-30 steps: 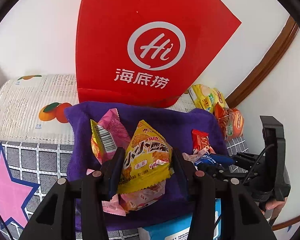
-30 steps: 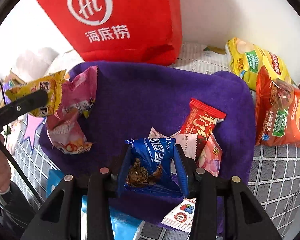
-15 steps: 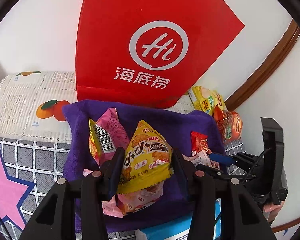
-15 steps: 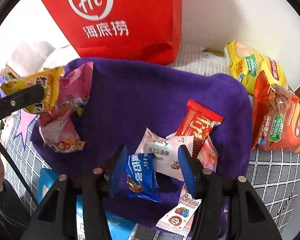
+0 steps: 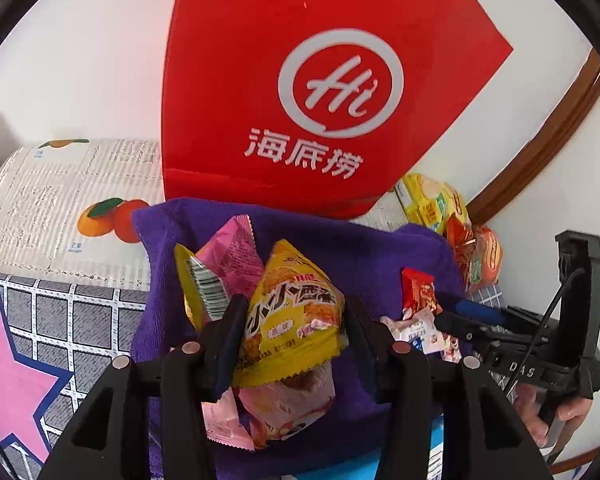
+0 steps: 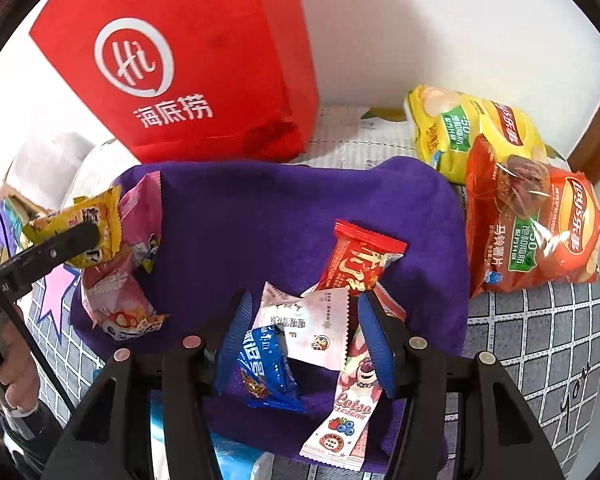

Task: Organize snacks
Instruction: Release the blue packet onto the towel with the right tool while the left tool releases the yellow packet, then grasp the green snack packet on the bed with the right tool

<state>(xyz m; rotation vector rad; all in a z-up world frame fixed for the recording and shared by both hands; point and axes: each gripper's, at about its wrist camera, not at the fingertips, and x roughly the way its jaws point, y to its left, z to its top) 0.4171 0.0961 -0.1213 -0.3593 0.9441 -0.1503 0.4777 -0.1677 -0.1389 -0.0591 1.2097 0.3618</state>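
Released since the earlier frame: the small blue foil cookie packet (image 6: 269, 368), then clamped in the right hand-held gripper (image 6: 300, 340), now lies loose on the purple towel (image 6: 284, 216), near edge, beside a white sachet (image 6: 308, 320) and a pink-and-white Lotso bar wrapper (image 6: 352, 392); right jaws have just been opening and now stand apart, pads clear of the packet, which lies below and between them; the red candy wrapper (image 6: 360, 260) sits just beyond.

Left hand-held gripper (image 5: 292, 320): jaws have just been opening a little; the yellow triangular crisp packet (image 5: 296, 316) sits between them, left pad touching it, right pad appearing just clear; grip judged slackening, hold not certain; pink snack packets (image 5: 236, 252) lie on the towel's left side beneath it.

Surroundings: red paper bag with white logo (image 5: 320, 92) upright at the far edge; yellow (image 6: 468, 128) and orange (image 6: 540, 220) crisp bags on the desk (image 6: 540, 340), right of the towel.

Step in hand (judgement): sorting by side, small sweets right, puffed packets left; right placement done, left placement under way.

Next: left jaws open fully so the yellow packet settles on the pink pile; right gripper lifts clear without dragging the blue packet.
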